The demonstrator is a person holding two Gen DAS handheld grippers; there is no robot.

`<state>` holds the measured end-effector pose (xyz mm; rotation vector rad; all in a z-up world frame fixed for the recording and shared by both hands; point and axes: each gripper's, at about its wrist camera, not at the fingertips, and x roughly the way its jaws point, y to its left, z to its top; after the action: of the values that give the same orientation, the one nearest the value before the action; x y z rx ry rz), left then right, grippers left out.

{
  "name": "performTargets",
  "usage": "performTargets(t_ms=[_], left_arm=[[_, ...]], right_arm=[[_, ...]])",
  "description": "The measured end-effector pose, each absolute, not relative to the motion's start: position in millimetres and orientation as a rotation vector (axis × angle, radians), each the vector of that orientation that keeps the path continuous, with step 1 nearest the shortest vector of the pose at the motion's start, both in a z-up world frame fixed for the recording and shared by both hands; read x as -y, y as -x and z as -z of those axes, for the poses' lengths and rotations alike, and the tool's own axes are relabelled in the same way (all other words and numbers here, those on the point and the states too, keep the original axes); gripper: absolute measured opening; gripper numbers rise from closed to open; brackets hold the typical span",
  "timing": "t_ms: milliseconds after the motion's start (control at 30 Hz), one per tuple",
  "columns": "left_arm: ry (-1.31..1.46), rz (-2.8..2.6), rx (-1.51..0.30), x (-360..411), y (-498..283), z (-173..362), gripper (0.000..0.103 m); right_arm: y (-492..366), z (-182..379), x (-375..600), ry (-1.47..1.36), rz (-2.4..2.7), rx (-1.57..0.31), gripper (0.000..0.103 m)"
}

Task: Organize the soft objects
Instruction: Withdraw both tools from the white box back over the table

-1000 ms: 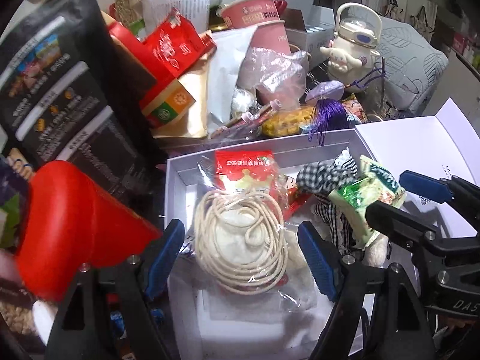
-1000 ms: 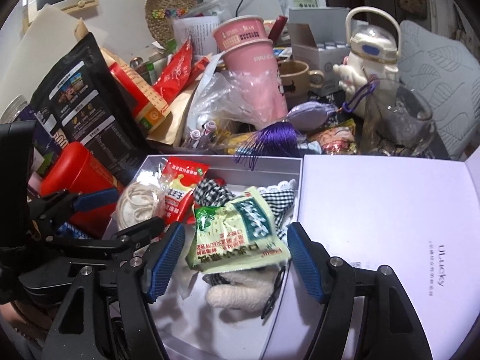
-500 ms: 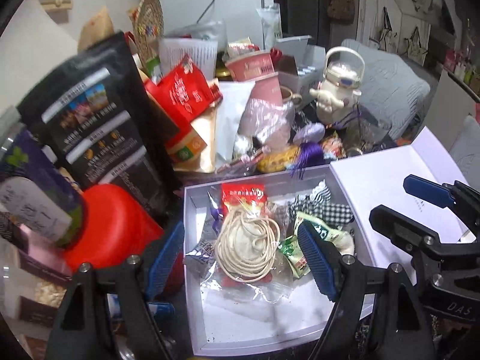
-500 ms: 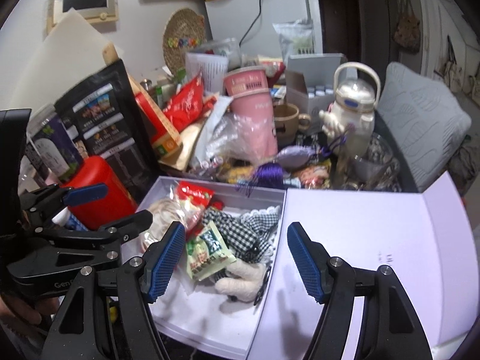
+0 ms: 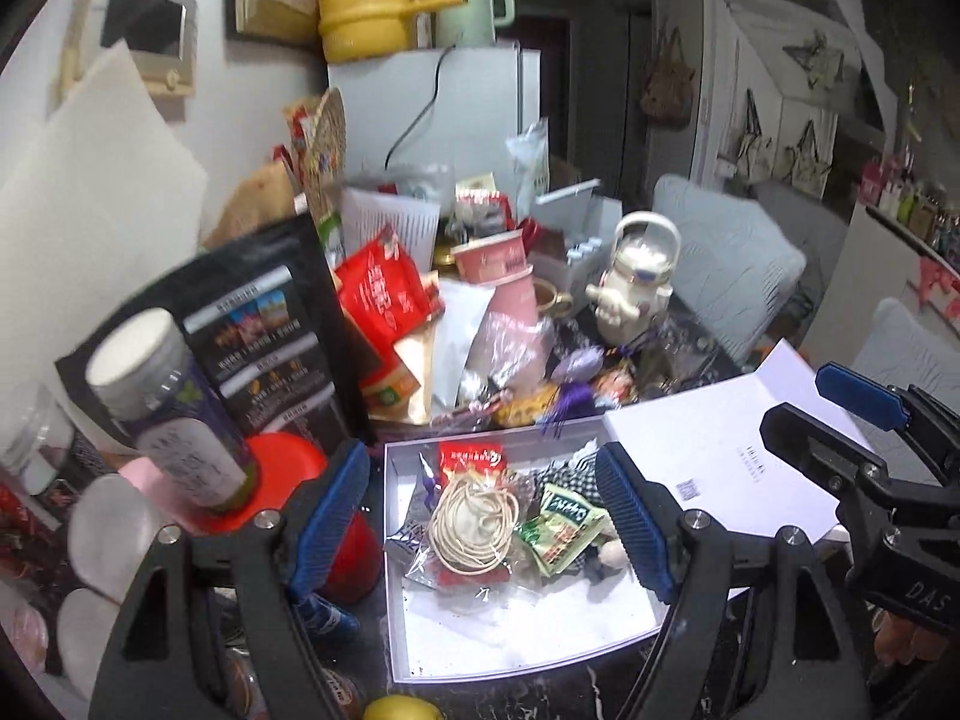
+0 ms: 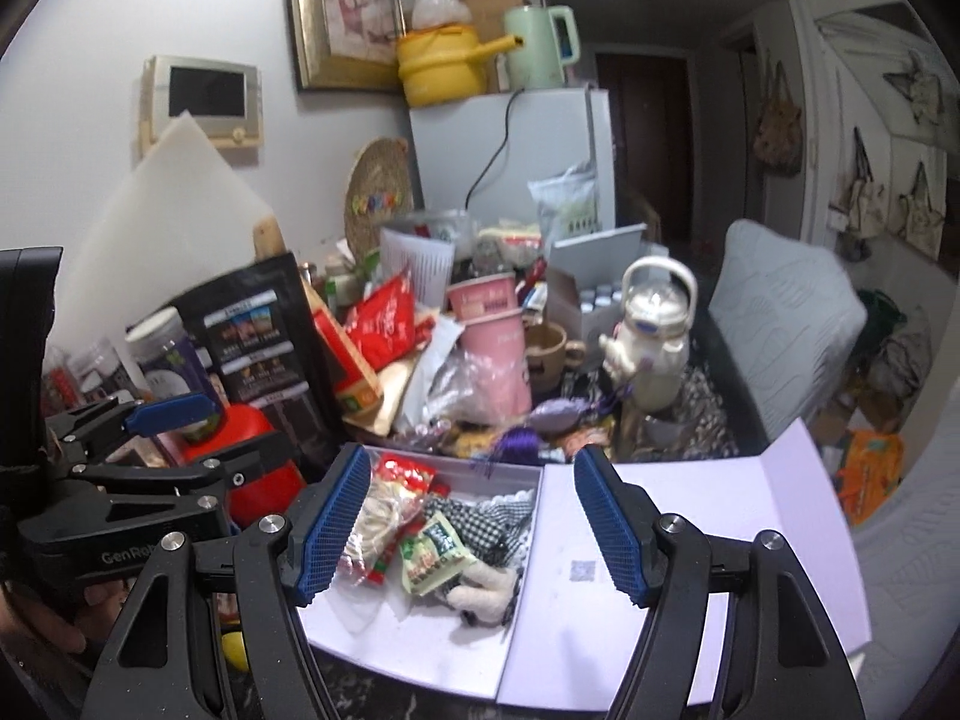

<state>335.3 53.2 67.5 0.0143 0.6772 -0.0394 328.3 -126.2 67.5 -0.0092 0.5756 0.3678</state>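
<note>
An open white box (image 5: pixel 516 645) (image 6: pixel 414 654) lies on the table with its lid (image 6: pixel 678 588) folded flat to the right. Inside lie a bagged coil of cream cord (image 5: pixel 474 522) (image 6: pixel 375 519), a red snack packet (image 5: pixel 471 459) (image 6: pixel 399 471), a green snack packet (image 5: pixel 561 522) (image 6: pixel 432 552), a black-and-white checked cloth (image 6: pixel 480 519) and a cream plush toy (image 6: pixel 486 591). My left gripper (image 5: pixel 483 531) is open and empty above the box. My right gripper (image 6: pixel 471 525) is open and empty above the box too, and shows at the right of the left wrist view (image 5: pixel 840 414).
Behind the box is a dense pile: a black pouch (image 5: pixel 258 336), a red canister (image 6: pixel 258 456), a purple-labelled jar (image 5: pixel 174 414), pink cups (image 6: pixel 495 336), a white teapot (image 6: pixel 654 336) and red bags (image 5: pixel 384 294). A yellow fruit (image 5: pixel 399 708) lies at the table's front edge.
Both grippers have pulled up and back from the box, so it looks smaller and the room shows. The green packet now lies loose in the box. Both stay open.
</note>
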Motion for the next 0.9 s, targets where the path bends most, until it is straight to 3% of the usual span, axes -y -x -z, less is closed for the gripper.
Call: performTargets(t_ms=[300,467,900], left_arm=[[-0.029,0.101,-0.556,-48,-271,-105,0.078],[-0.029,0.123,-0.498,-49,-235,-115,0.078],[-0.033,0.143,-0.488,-44,-169,-94,0.078]], right_arm=[[-269,-101,130,0.049,-0.346,-0.457,0.074],[-229,-110,135,0.064,-0.316,-0.403,0.083],[-157,-95,148,0.050,-0.297,-0.383,0.084]])
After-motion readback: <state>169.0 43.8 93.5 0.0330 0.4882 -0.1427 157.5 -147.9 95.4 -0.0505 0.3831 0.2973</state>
